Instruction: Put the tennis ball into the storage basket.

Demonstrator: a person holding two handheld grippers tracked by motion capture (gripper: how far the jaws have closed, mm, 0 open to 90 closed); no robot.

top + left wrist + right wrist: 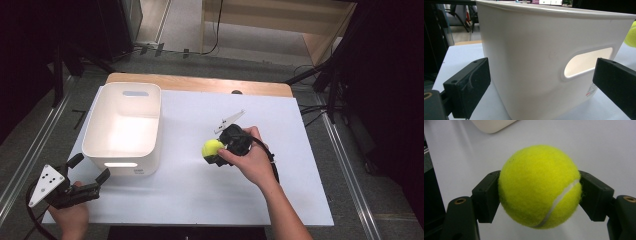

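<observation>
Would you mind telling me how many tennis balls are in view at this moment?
1. The tennis ball is clamped between the jaws of the right gripper, right of the white bin. The bin's inside looks empty.

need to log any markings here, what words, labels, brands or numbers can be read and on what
Nothing can be read.
Sticker low on the white bin: red and dark print at, too small and blurred.
Tennis ball in the right tool: white seam, no print showing.
Left tool: no text.

I work at a white table (pixel 200 195) with a wooden far edge (pixel 200 82). Grey floor (pixel 250 37) surrounds it, dark at both sides, with metal rails (pixel 30 150).
</observation>
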